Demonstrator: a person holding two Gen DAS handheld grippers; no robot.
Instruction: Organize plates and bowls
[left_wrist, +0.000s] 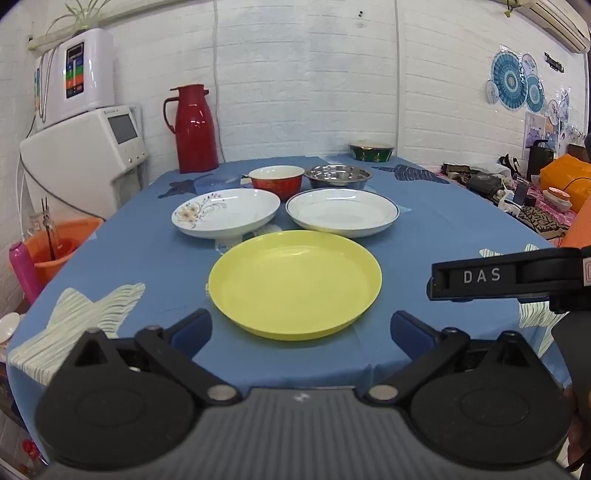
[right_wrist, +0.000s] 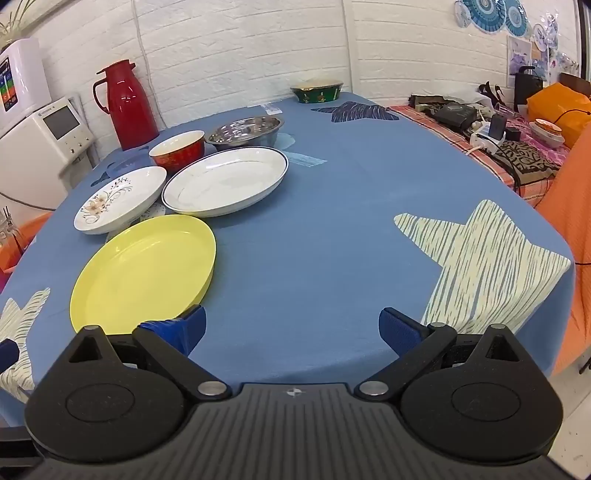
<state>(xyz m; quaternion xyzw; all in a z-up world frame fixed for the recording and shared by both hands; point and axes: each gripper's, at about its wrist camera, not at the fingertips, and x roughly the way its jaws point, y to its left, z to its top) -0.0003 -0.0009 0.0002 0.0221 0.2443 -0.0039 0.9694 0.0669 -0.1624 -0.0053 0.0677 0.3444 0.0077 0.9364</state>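
Left gripper (left_wrist: 301, 326): its blue-padded fingers are spread wide and hold nothing; it hangs low over the near table edge, lined up straight on the round pale-yellow plastic plate (left_wrist: 294, 282), whose near rim lies between the two pads, probably so it can take that rim first.

Right gripper (right_wrist: 291, 328): jaws also wide apart and empty, over bare blue cloth to the right of the yellow plate (right_wrist: 144, 269); its left pad sits just beside that plate's near rim, likely waiting its turn.

Plates: the yellow plate lies nearest; behind it, side by side, are a white ceramic plate with a brown flower print (left_wrist: 225, 212) on the left and a white shallow plate with a thin blue rim line (left_wrist: 342, 211) on the right. All three lie flat and unstacked, the two white ones close but whether they touch I cannot tell.

Bowls: a red bowl with a cream inside (left_wrist: 276, 181) and a shiny steel bowl (left_wrist: 338, 176) stand just behind the white plates, upright and empty.

Table (right_wrist: 332, 221): covered in blue cloth with pale star shapes; the right half is bare, a sensible place for stacks.

Stage: sorting seems not yet begun; nothing is stacked or nested.

Risk: the shallow rims give little to pinch, so a plate may slip.
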